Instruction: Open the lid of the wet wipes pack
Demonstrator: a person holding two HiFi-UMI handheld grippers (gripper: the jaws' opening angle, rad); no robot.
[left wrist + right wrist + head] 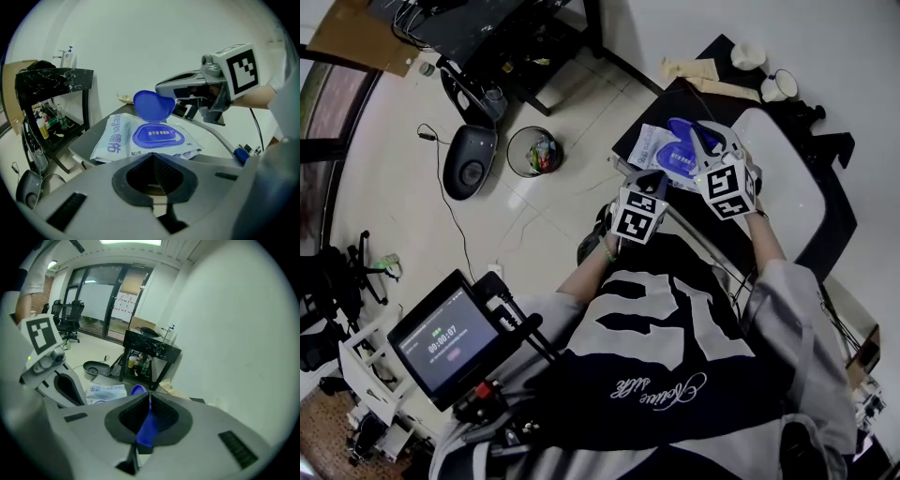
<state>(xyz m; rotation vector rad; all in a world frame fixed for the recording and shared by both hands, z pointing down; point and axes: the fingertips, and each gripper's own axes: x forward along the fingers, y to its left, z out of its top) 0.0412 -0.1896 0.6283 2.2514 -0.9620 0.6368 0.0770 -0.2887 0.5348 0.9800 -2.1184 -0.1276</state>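
Observation:
The wet wipes pack (117, 138) is white with a blue oval opening (158, 136). It lies flat on the dark table top (630, 142). Its round blue lid (153, 105) stands tilted up from the pack. My right gripper (172, 95) is shut on the lid's edge; in the right gripper view the blue lid (147, 430) runs between the closed jaws of the right gripper (149, 398). My left gripper (153, 157) is shut and empty, just in front of the pack's near edge. The head view shows the left gripper (649, 176) and the right gripper (699, 133) side by side over the pack (661, 150).
A white rounded table top (783, 178) adjoins the dark one on the right. Two white cups (748, 54) (779, 86) stand at the far end. A black shelf unit (52, 83) stands left of the table. On the floor are a waste bin (533, 151) and a dark device (469, 161).

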